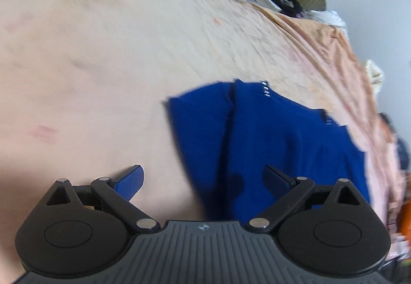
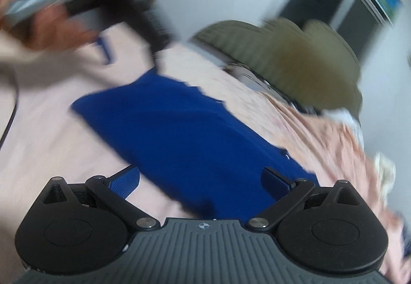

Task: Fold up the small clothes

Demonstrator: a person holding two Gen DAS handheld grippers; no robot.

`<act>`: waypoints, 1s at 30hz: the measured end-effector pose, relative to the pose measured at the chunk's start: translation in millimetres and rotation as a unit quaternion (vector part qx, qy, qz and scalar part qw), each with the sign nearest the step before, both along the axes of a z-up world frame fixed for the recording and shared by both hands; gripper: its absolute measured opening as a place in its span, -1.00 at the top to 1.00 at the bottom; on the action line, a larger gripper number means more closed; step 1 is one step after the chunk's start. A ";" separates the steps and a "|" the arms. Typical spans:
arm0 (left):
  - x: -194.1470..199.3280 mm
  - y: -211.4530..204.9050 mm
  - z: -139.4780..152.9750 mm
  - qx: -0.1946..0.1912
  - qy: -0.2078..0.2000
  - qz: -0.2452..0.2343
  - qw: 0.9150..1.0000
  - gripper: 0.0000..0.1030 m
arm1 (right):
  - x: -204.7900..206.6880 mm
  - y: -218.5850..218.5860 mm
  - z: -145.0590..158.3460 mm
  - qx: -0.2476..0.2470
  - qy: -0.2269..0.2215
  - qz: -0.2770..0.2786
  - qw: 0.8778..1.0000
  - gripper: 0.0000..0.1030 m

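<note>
Both of my hand-held grippers are wide open, nothing held: left hand-held gripper, right hand-held gripper. Small royal-blue knit garment lies flat on the peach-pink bed sheet. In the left wrist view it sits at 1 o'clock, just past the right-side finger. In the right wrist view its long axis runs 10 to 4 o'clock under the fingers. Right looks nearer, my call. Both views motion-blurred.

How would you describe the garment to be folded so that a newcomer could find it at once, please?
Start from the wide peach bedsheet covering the bed. On it, just ahead of both open grippers, lies the blue garment. It is the only deep royal-blue cloth there, with small white stitching at its far edge.
</note>
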State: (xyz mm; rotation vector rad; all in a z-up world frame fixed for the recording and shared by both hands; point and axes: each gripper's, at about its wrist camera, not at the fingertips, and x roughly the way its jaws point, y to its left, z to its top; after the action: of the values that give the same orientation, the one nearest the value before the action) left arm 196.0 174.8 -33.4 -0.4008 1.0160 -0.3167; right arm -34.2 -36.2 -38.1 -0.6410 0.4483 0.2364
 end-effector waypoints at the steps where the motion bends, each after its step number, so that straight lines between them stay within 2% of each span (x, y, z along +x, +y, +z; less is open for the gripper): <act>1: 4.4 -1.9 -2.2 -0.009 -0.006 -0.004 1.000 -0.99 | -1.1 9.0 -6.0 -0.022 -0.005 0.007 1.000 -0.95; 4: 19.6 -7.7 -5.0 -0.028 -0.011 -0.014 0.999 -0.99 | 2.2 30.1 -19.4 -0.063 -0.018 0.019 0.998 -0.90; 9: 56.5 -13.1 -13.7 -0.114 0.000 -0.029 0.993 -1.00 | 29.4 54.3 -20.9 -0.062 -0.030 0.014 0.998 -0.90; 10: 62.2 -15.6 -14.1 -0.119 -0.004 -0.032 0.992 -1.00 | 36.6 57.7 -19.9 -0.060 -0.032 0.013 0.998 -0.88; 12: 73.9 -22.4 -16.1 -0.122 -0.007 -0.037 0.992 -1.00 | 50.5 68.5 -19.8 -0.060 -0.034 0.013 0.998 -0.79; 14: 83.3 -27.5 -15.0 -0.120 -0.007 -0.038 0.992 -0.99 | 61.3 79.3 -22.5 -0.065 -0.037 0.021 0.997 -0.53; 15: 87.4 -30.0 -13.5 -0.114 -0.010 -0.036 0.993 -0.87 | 64.1 82.5 -24.4 -0.065 -0.035 0.025 0.997 -0.44; 16: 90.3 -33.3 -12.4 -0.101 -0.013 -0.033 0.994 -0.44 | 66.9 85.5 -25.3 -0.066 -0.032 0.031 0.997 -0.24; 17: 93.4 -38.2 -12.3 -0.080 -0.013 -0.034 0.996 -0.09 | 68.3 88.7 -26.6 -0.069 -0.029 0.041 0.996 -0.15; 18: 96.5 -43.1 -13.2 -0.059 -0.011 -0.036 0.998 0.40 | 68.2 90.2 -27.9 -0.074 -0.027 0.052 0.996 -0.04; 20: 98.3 -49.5 -12.4 -0.031 -0.014 -0.035 0.999 0.60 | 66.4 93.1 -29.5 -0.086 -0.028 0.071 0.993 0.30; 21: 98.3 -52.8 -11.7 -0.019 -0.013 -0.033 0.999 0.78 | 65.9 93.1 -29.2 -0.084 -0.022 0.080 0.993 0.41; 23: 93.5 -60.5 -7.5 0.008 -0.020 -0.024 0.999 0.79 | 66.6 90.8 -28.2 -0.071 -0.007 0.087 0.994 0.87; 26: 78.2 -77.2 12.1 0.070 -0.054 -0.013 0.996 0.82 | 63.5 87.4 -24.6 -0.047 -0.002 0.088 0.995 0.90; 30: 61.1 -106.8 48.5 0.148 -0.094 0.001 0.984 0.81 | 57.8 66.1 0.0 0.015 -0.025 0.078 0.997 0.91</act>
State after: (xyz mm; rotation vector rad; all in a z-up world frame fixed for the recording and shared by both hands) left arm 257.2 68.1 15.0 -0.0995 0.8599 -0.1924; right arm 23.7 29.8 -38.2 -0.6520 0.3460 0.3740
